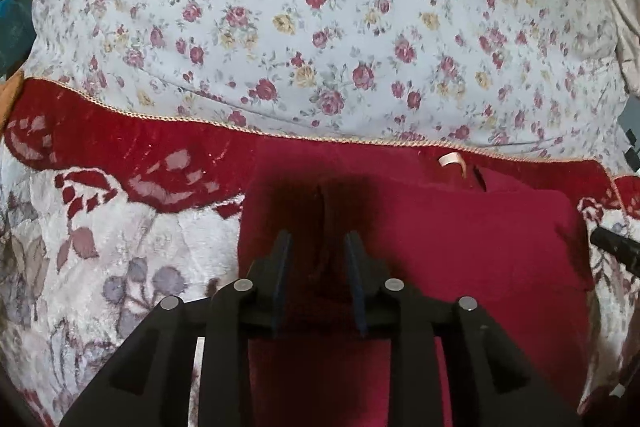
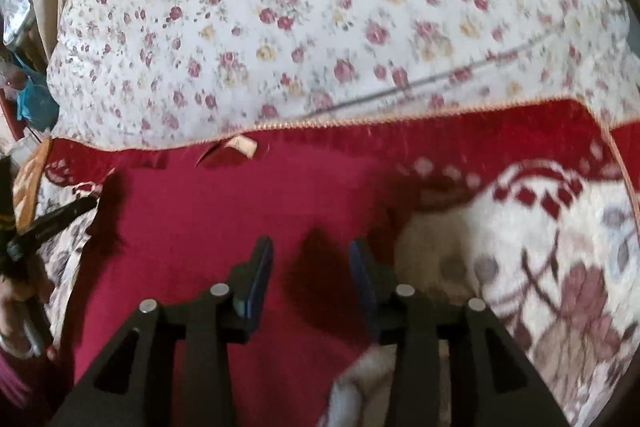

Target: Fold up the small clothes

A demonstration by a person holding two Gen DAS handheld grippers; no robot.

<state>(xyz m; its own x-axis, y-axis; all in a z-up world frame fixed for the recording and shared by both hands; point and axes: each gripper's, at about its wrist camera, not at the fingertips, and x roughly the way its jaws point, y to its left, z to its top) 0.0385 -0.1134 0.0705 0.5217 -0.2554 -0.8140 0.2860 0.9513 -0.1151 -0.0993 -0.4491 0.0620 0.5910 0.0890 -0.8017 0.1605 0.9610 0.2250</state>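
Garment: red garment [image 1: 460, 247] lies flat on the patterned blanket [image 1: 120, 247], its far edge just short of the blanket's gold-corded border [image 1: 160, 115]; beyond that border is the flowered sheet [image 1: 320, 7]
Label: pale neck tag [image 1: 452, 161] sits at the garment's far edge, so I judge the neck end points away from me, toward the flowered sheet; the long axis, as far as I can tell, runs from me to that edge
Left gripper: my left gripper [image 1: 318, 243] hangs over the garment's left part, near its left side edge; jaws parted with a clear gap, nothing between them
Right gripper: my right gripper [image 2: 312, 251] hangs over the garment's right part, close to where red cloth meets blanket; jaws wider apart than the left's, holding nothing
Key relation: the garment lies directly under and ahead of both tools; each gripper is nearer its own side edge, so a fold across the long axis would need both to take hold together
Contact: I cannot tell whether either tool's fingertips touch the cloth
Progress: the garment looks partly folded or simply spread; I cannot tell which
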